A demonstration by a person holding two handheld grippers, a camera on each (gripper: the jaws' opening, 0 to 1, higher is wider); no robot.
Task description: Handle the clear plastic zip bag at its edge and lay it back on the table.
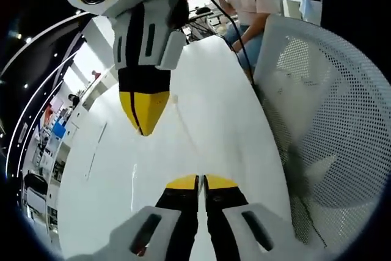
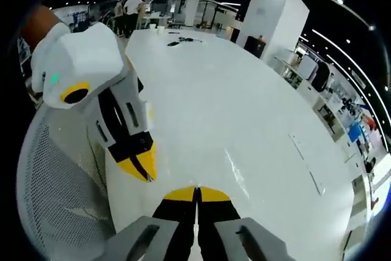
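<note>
The clear plastic zip bag (image 2: 287, 163) lies flat on the white table (image 2: 244, 90), hard to make out: in your right gripper view its edges show as faint lines and glints ahead and to the right of your jaws. Your right gripper (image 2: 197, 191) has its yellow-tipped jaws pressed together just above the table, with your left gripper (image 2: 142, 166) beside it at the left, tips also together, above a white mesh chair (image 2: 55, 200). In your left gripper view your left gripper (image 1: 201, 180) is closed with nothing between the jaws, and your right gripper (image 1: 144, 111) points toward it from above.
</note>
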